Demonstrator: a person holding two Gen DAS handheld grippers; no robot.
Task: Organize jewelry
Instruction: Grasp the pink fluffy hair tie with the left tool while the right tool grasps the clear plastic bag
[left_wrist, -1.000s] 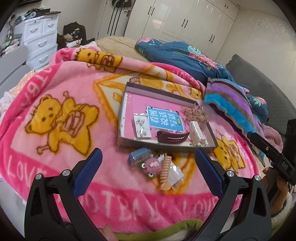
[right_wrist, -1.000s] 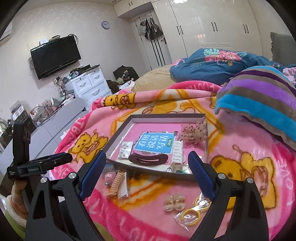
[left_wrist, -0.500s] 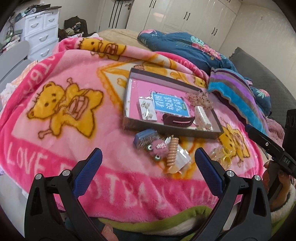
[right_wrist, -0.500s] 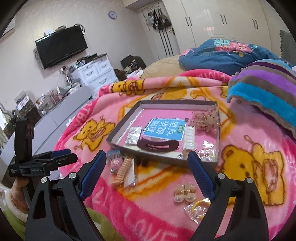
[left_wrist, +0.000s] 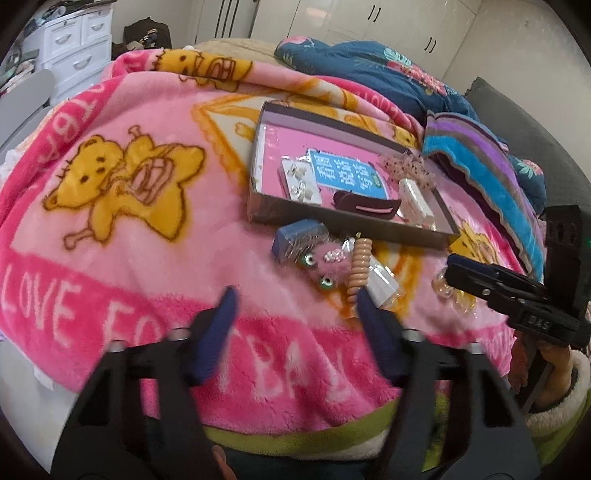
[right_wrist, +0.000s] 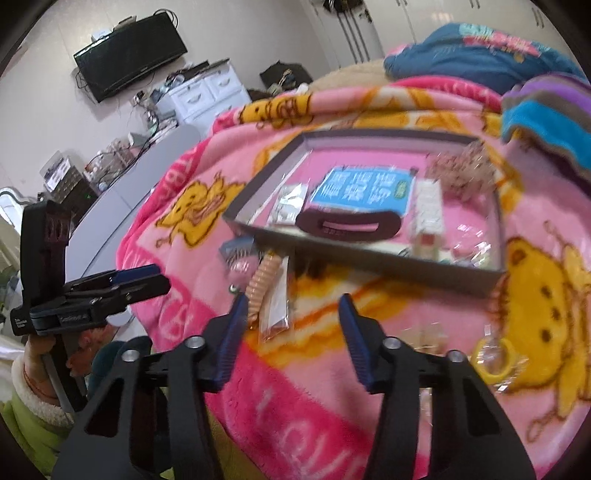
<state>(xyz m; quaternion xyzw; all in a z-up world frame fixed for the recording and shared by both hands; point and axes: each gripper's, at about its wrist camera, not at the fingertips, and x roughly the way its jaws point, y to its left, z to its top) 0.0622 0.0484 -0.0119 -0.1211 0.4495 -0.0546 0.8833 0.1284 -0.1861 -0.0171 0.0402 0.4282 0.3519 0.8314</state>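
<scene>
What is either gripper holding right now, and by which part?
Nothing is held. The left gripper and right gripper have just been closing, with only the pink blanket showing between their jaws.

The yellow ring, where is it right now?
In the right wrist view the yellow ring lies low on the right, on the pink blanket, outside the tray.

Shallow grey tray (left_wrist: 258, 206) on pink blanket (left_wrist: 147, 258): dark hair clip (left_wrist: 364, 205), earring card (left_wrist: 299, 181) inside. Coil hair tie (left_wrist: 360, 267), pink pompom (left_wrist: 330, 260) just outside.

pink blanket (left_wrist: 147, 266) with yellow bears, dark tray (left_wrist: 354, 225), peach coil hair tie (left_wrist: 360, 264)
</scene>
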